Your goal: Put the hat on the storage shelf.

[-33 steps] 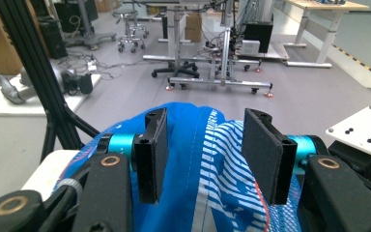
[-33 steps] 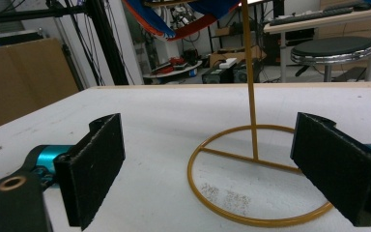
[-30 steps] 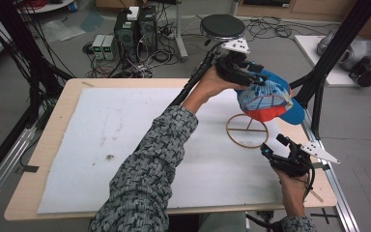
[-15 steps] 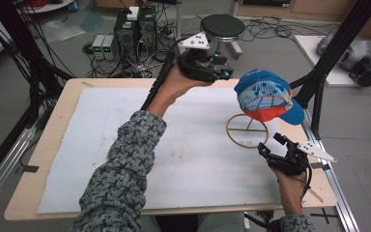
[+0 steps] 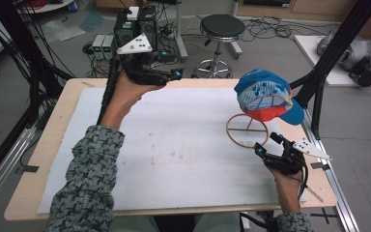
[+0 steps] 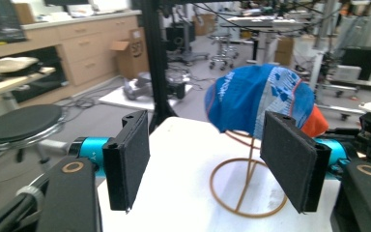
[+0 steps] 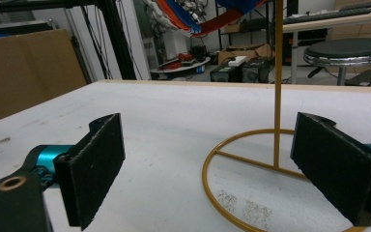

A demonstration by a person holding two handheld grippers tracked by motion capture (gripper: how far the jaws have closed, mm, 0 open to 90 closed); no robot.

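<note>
The left gripper (image 5: 171, 73) is raised high with fingers spread; the right gripper (image 5: 266, 145) sits low, fingers apart.

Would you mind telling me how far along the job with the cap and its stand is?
Done, it seems: the cap sits on the wire stand. In hand: nothing; the left gripper is open, raised at the table's far edge, and the right gripper is open beside the stand's ring. Nothing obvious looks left.
</note>
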